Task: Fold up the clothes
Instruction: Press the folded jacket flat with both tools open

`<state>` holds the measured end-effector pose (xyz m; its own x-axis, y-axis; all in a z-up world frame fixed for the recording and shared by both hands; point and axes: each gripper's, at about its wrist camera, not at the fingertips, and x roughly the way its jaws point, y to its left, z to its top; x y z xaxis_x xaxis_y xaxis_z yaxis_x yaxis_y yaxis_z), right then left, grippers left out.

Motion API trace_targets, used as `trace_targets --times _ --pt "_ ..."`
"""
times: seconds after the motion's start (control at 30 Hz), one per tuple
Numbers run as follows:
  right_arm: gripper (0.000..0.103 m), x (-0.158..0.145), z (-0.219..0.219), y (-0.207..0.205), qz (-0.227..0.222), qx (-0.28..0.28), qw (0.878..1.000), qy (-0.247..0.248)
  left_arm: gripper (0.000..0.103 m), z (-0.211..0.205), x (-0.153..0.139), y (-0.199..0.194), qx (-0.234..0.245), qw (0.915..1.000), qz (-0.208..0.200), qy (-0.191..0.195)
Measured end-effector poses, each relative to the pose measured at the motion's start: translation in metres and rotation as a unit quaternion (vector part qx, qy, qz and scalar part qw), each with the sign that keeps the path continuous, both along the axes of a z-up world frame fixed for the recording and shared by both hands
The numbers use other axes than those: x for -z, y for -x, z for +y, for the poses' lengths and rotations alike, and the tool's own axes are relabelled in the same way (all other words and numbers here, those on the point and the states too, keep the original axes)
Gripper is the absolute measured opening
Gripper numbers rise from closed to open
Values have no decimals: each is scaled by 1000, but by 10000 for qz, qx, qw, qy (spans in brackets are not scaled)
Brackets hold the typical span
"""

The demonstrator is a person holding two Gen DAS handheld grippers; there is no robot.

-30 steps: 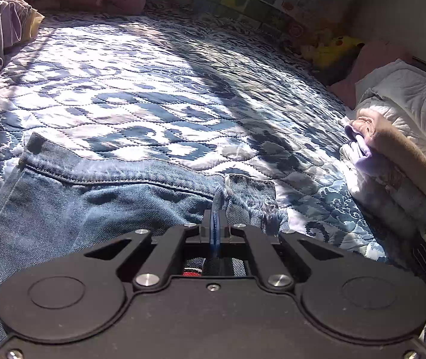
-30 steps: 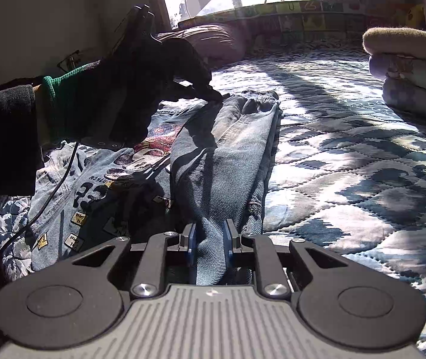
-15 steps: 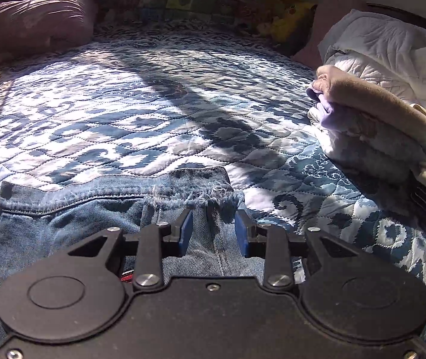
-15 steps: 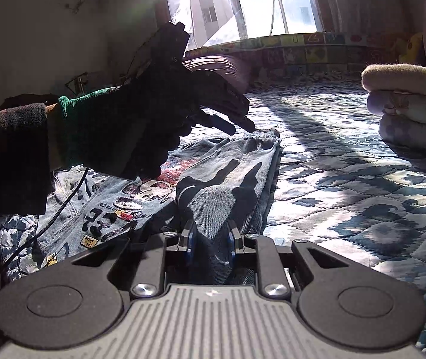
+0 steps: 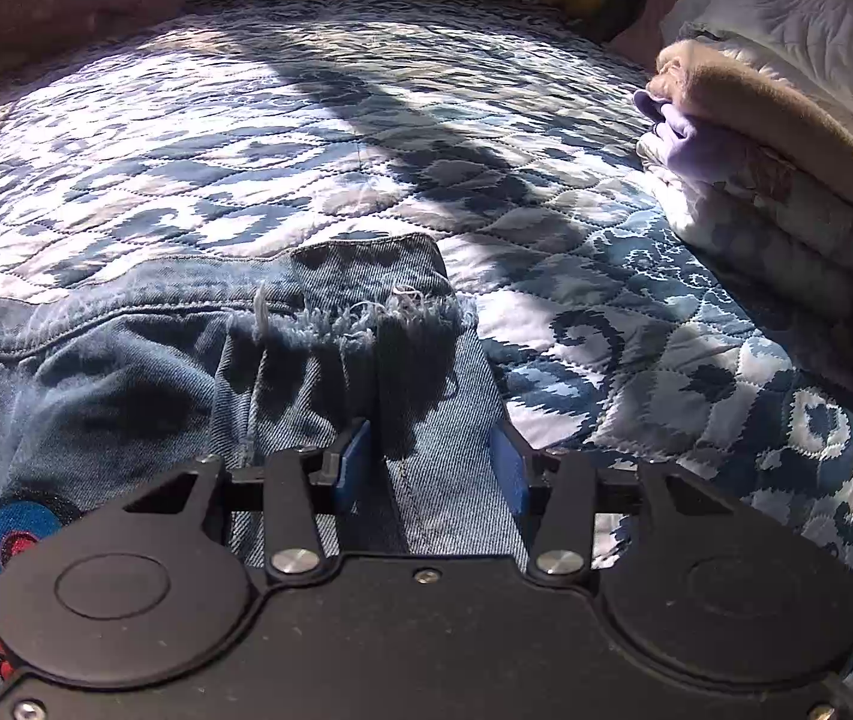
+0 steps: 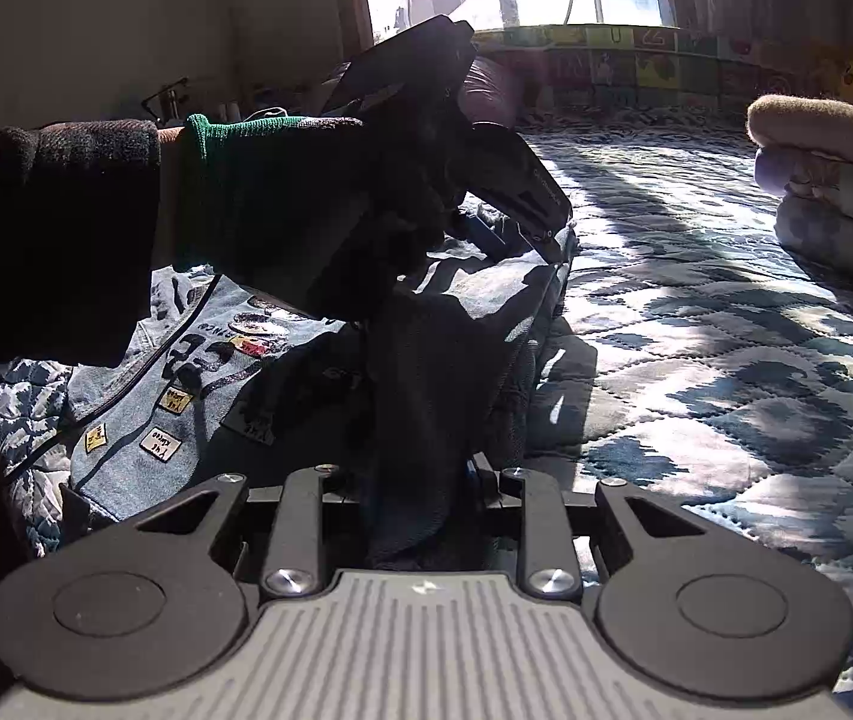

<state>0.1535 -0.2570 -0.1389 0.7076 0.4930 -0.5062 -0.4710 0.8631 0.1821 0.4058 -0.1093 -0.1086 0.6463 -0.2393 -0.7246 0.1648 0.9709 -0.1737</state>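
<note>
Denim jeans on a quilted bed, one gripper spread above them, the other pinching a fold.

Patches on the jeans [image 6: 198, 396] carry writing too small to read beyond large digits, perhaps "33". The left gripper [image 5: 431, 468] has its blue fingers [image 5: 353, 468] spread wide, with the frayed denim hem lying just ahead of and between them. The right gripper [image 6: 420, 498] is closed narrowly on a raised fold of the jeans. Folded blankets [image 5: 774, 180] sit stacked well apart, right of the fingers, on the quilt [image 5: 306, 138].
</note>
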Motion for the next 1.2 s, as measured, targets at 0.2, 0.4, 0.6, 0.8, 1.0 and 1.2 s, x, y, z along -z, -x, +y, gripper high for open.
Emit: trace_targets --times 0.2,0.4,0.6,0.8,1.0,1.2 --pt "46 -9 -49 1 242 745 9924 -954 77 58 -47 89 -253 9942 -501 923" --pt "22 -11 -89 7 97 1553 9751 -1578 81 110 -46 198 -668 9860 -515 1438" --pt "20 -27 -45 29 -697 825 9892 -987 81 139 -41 287 -884 9749 -541 1970" --pt "18 10 5 7 39 665 9977 -119 81 176 -49 327 -1267 9681 -777 2019" --pt "21 -17 11 43 -635 598 9958 289 82 224 -37 348 -1845 9514 -711 2362" --pt "31 -25 26 71 -1192 436 9885 827 82 243 -19 356 -2120 9295 -556 2967"
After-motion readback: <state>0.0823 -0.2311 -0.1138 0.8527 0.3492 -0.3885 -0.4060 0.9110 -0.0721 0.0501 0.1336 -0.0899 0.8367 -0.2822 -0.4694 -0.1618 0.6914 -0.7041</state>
